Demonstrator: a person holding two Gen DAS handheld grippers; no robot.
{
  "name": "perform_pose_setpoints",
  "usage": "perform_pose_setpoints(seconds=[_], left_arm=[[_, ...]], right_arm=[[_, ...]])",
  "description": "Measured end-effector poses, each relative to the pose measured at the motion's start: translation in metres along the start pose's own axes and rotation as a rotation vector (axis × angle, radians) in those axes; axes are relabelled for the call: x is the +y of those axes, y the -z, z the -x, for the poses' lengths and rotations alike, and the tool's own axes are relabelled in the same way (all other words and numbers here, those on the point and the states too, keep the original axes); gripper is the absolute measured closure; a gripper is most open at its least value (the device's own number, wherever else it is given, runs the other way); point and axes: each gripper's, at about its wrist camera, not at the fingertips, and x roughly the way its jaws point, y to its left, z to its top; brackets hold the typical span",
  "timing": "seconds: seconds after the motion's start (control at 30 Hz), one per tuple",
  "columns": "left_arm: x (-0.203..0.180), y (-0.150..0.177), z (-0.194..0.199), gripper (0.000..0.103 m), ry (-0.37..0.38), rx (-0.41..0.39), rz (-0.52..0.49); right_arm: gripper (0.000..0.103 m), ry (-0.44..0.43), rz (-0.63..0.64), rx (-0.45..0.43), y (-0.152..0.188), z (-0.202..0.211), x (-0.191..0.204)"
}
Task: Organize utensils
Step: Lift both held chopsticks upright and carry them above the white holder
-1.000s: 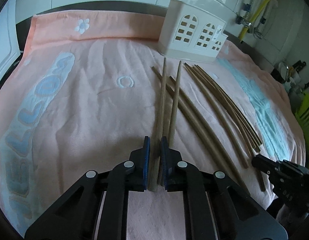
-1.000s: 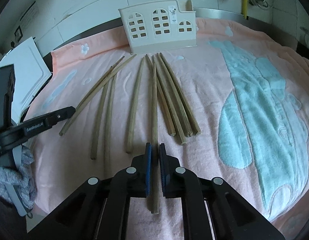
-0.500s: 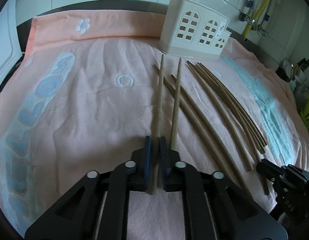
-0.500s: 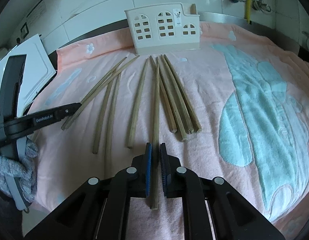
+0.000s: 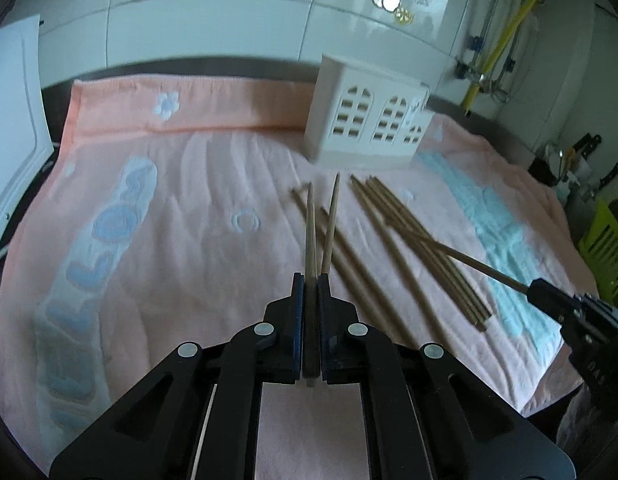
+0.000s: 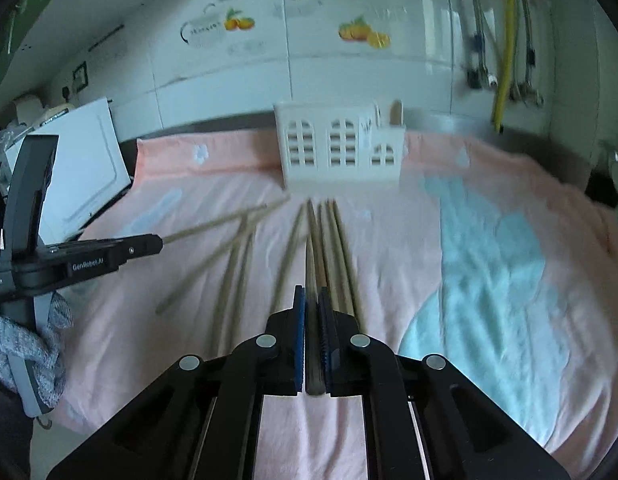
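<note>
My left gripper (image 5: 310,280) is shut on one wooden chopstick (image 5: 310,224), held off the pink towel (image 5: 181,232) and pointing at the white utensil holder (image 5: 365,128). A second chopstick (image 5: 331,220) runs just right of it. Several more chopsticks (image 5: 393,248) lie on the towel. In the left wrist view the right gripper (image 5: 535,288) holds a raised chopstick (image 5: 465,258). In the right wrist view my right gripper (image 6: 311,294) is shut on a chopstick (image 6: 310,256) aimed at the holder (image 6: 341,152). The left gripper (image 6: 159,243) holds its chopstick (image 6: 217,222) at the left.
A white board (image 6: 85,172) leans at the towel's left edge. A tiled wall with a yellow pipe (image 6: 507,48) rises behind the holder. A green crate (image 5: 607,240) stands off the right side. Loose chopsticks (image 6: 233,280) lie between the two grippers.
Both grippers have risen, each lifting its chopstick off the towel. The left jaws closed fully on theirs. The holder and the remaining chopsticks now sit lower in both views.
</note>
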Motion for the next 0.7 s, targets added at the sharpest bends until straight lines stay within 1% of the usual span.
perform_pose_setpoints(seconds=[0.1, 0.13, 0.2, 0.3, 0.37, 0.4, 0.57, 0.7], left_arm=[[-0.001, -0.009, 0.009, 0.098, 0.016, -0.033, 0.003], [-0.001, -0.012, 0.011, 0.098, 0.020, -0.043, 0.002], [-0.003, -0.020, 0.016, 0.098, 0.026, -0.060, -0.007], [-0.007, -0.030, 0.019, 0.098, 0.031, -0.073, -0.023], [-0.009, -0.040, 0.021, 0.098, 0.034, -0.081, -0.030], [-0.010, -0.045, 0.022, 0.098, 0.037, -0.085, -0.032], [-0.021, -0.080, 0.031, 0.098, 0.021, -0.111, -0.074], [-0.031, -0.106, 0.039, 0.098, 0.033, -0.130, -0.103]], right_arm=[[0.096, -0.015, 0.014, -0.028, -0.017, 0.004, -0.001], [0.096, -0.018, 0.022, -0.053, -0.027, 0.007, -0.004], [0.096, -0.033, 0.028, -0.069, -0.041, 0.008, -0.007], [0.096, -0.079, 0.020, -0.075, -0.067, 0.007, -0.016], [0.096, -0.091, 0.026, -0.079, -0.082, 0.009, -0.020], [0.096, -0.097, 0.037, -0.081, -0.094, 0.010, -0.025], [0.096, -0.105, 0.084, -0.087, -0.143, 0.018, -0.040], [0.096, -0.091, 0.112, -0.099, -0.186, 0.026, -0.055]])
